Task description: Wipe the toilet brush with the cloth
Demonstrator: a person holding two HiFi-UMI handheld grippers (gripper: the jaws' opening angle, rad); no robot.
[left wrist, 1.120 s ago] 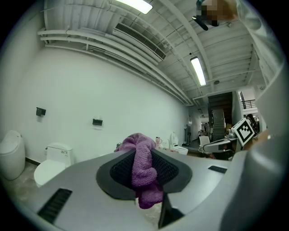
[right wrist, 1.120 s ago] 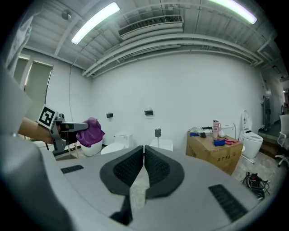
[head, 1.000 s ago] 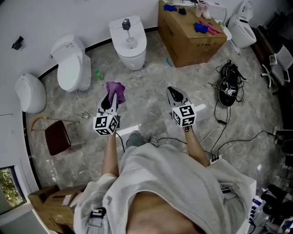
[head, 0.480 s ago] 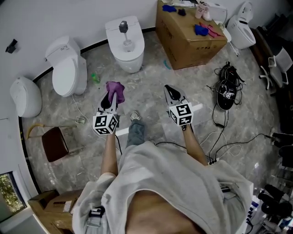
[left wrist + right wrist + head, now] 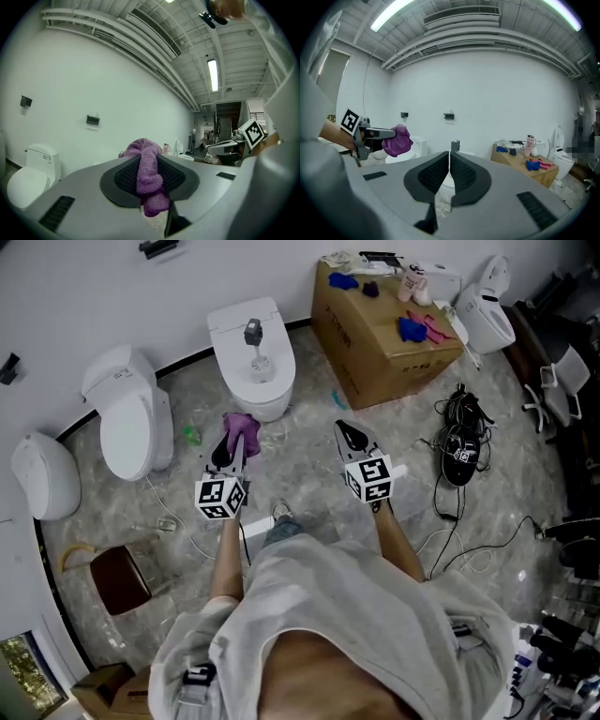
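Head view, left gripper (image 5: pixel 236 444): is pinching the purple cloth (image 5: pixel 240 425), which is bunching out past its tips just in front of the middle toilet (image 5: pixel 281 381).
Head view, toilet brush (image 5: pixel 253 335): is standing upright on top of that toilet with its handle up, apart from both grippers. I cannot tell whether it is sitting in a holder.
Head view, right gripper (image 5: pixel 349 432): is hovering over the floor to the right of the toilet, carrying nothing.
Left gripper view, grasp: the jaws are clamping a thick fold of cloth between the pads, with a loose lump spilling above the tips.
Right gripper view, jaws: are pressing together with nothing between them. The brush handle is showing just above the tips, nearly centred and some way off.
Step in hand, as I judge it: closing in on the brush, wiping not yet begun.
Doing it well: the right jaws are going to need parting before they take the handle high up to steady it. The cloth's loose lump, not the jaw tips, should be meeting the shaft. A firm clamp matters, since the fold may be slipping under drag.
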